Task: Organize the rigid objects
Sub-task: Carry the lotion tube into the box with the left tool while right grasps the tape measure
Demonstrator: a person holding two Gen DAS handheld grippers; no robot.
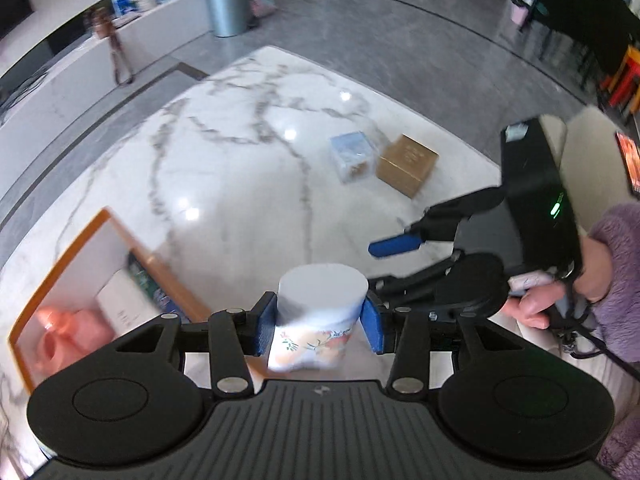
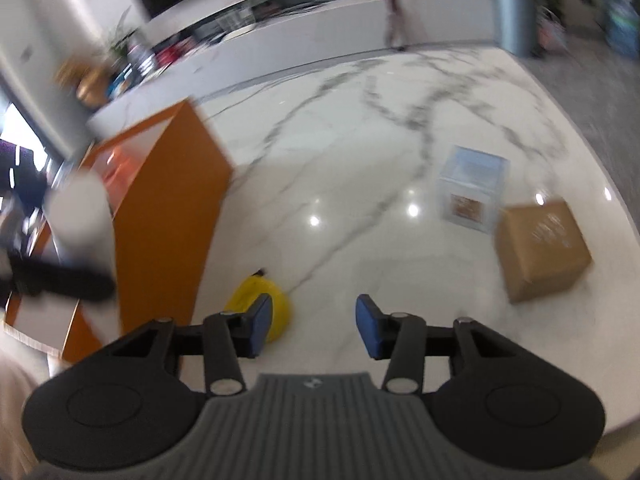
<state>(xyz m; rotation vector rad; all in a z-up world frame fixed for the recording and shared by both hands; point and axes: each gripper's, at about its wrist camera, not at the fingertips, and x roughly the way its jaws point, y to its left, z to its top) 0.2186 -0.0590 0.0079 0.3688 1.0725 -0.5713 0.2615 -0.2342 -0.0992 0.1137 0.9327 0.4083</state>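
Observation:
My left gripper [image 1: 320, 320] is shut on a white round tin with a flower print [image 1: 320, 300] and holds it above the marble table [image 1: 240, 160]. Left of it is an orange open box [image 1: 180, 288] holding a pink object [image 1: 68, 332] and a white box [image 1: 124, 308]. My right gripper [image 2: 314, 316] stands open over the table with nothing between its blue pads. A yellow object [image 2: 276, 300] lies by its left finger, partly hidden. In the left wrist view the right gripper [image 1: 378, 266] sits just right of the tin. The right wrist view shows the tin [image 2: 80, 220] as a blur above the orange box [image 2: 160, 220].
A light blue box [image 1: 352, 156] [image 2: 472, 188] and a brown carton [image 1: 408, 164] [image 2: 544, 248] stand side by side toward the table's right. A hand in a purple sleeve [image 1: 616, 272] holds the right gripper. Grey floor and a metal bin [image 1: 226, 0] lie beyond the table.

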